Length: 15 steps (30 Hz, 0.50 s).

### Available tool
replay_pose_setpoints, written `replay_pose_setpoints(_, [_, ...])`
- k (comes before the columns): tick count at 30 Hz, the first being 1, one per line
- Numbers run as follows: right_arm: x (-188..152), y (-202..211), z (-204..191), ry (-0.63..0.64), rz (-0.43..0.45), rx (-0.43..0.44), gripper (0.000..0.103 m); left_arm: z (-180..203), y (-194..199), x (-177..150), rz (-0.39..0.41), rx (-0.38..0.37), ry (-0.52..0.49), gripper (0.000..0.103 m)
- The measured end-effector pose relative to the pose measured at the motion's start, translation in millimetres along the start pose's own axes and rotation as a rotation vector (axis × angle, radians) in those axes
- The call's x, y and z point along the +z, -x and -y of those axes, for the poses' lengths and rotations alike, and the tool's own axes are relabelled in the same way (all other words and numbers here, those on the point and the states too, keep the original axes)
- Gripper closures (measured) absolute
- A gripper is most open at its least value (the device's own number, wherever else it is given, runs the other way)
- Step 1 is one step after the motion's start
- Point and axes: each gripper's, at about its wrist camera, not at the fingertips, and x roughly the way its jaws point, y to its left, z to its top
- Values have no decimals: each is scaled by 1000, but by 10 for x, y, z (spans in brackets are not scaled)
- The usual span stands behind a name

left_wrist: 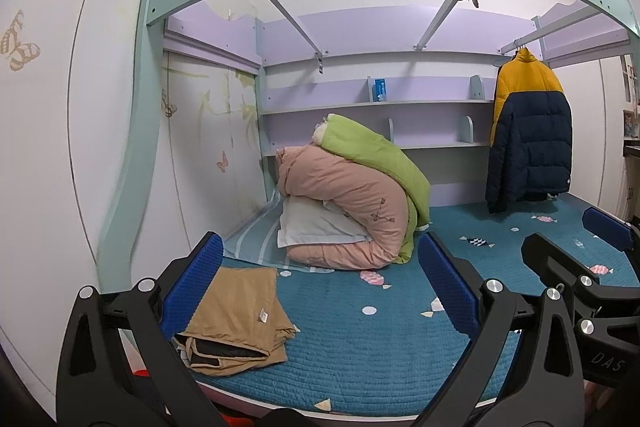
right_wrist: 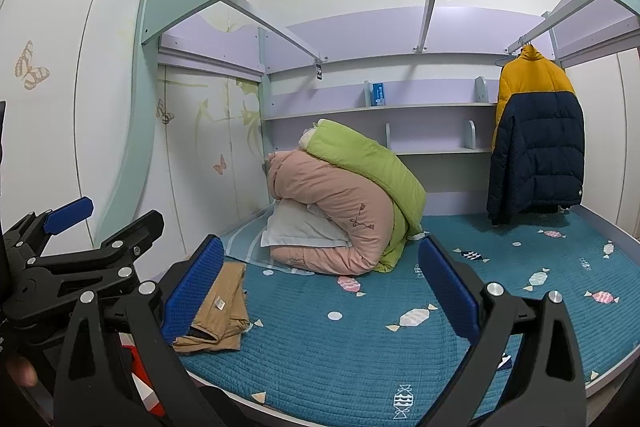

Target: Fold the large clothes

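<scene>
**Tan garment folded, both grippers wide and empty**

The folded tan garment (left_wrist: pixel 240 323) lies at the near left corner of the blue bedspread (left_wrist: pixel 360 359), in front of the rolled pink and green quilts (left_wrist: pixel 352 203). Left gripper (left_wrist: pixel 320 287) hovers above it, jaws spread, touching nothing. Right gripper (right_wrist: pixel 320 291) likewise spread, empty.

free: blue mattress (right_wrist: pixel 360 359) centre | blocked: bedding pile (right_wrist: pixel 344 203) rear-left, hanging jacket (right_wrist: pixel 536 143) right
</scene>
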Motion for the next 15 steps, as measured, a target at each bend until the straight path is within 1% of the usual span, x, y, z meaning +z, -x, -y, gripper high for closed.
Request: replay_pose_setpoints(15, [3, 19, -12, -3, 0, 4, 9, 4, 23, -18, 2, 4, -1, 5])
